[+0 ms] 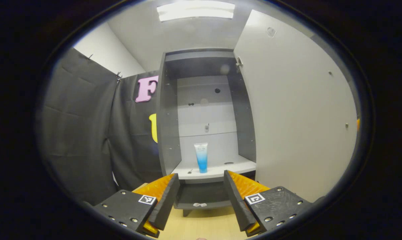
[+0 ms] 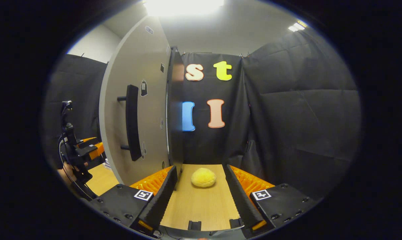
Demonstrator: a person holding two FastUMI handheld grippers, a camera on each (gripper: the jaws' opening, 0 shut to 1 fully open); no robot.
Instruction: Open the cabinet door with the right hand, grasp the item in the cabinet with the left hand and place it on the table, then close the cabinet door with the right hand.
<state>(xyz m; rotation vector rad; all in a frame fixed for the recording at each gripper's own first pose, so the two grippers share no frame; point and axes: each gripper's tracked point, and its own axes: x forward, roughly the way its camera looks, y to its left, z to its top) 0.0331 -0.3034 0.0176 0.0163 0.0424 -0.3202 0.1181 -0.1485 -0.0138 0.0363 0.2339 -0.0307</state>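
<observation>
Left gripper view: your left tongs point(image 1: 201, 186) stand apart and hold nothing. Straight ahead of them, beyond their tips, the cabinet point(image 1: 167, 133) is open. The tube point(image 1: 201, 157) stands upright, cap down, on the cabinet's shelf point(image 1: 221, 170), centred between the two fingers as seen from here and well clear of both. The cabinet door point(image 1: 297, 110) is swung out to the right of the tongs.

Right gripper view: your right tongs point(image 2: 199, 186) also stand apart, gripping nothing, low over the counter point(image 2: 201, 203). A yellow sponge point(image 2: 203, 177) lies on the counter just ahead of the tips, between the fingers' lines and touching neither. The door's outer face, with its dark bar handle point(image 2: 132, 121), rises to the left of these tongs, apart from them. Farther left, beyond the door, you see the left tongs with a hand point(image 2: 63, 170) on them.
</observation>
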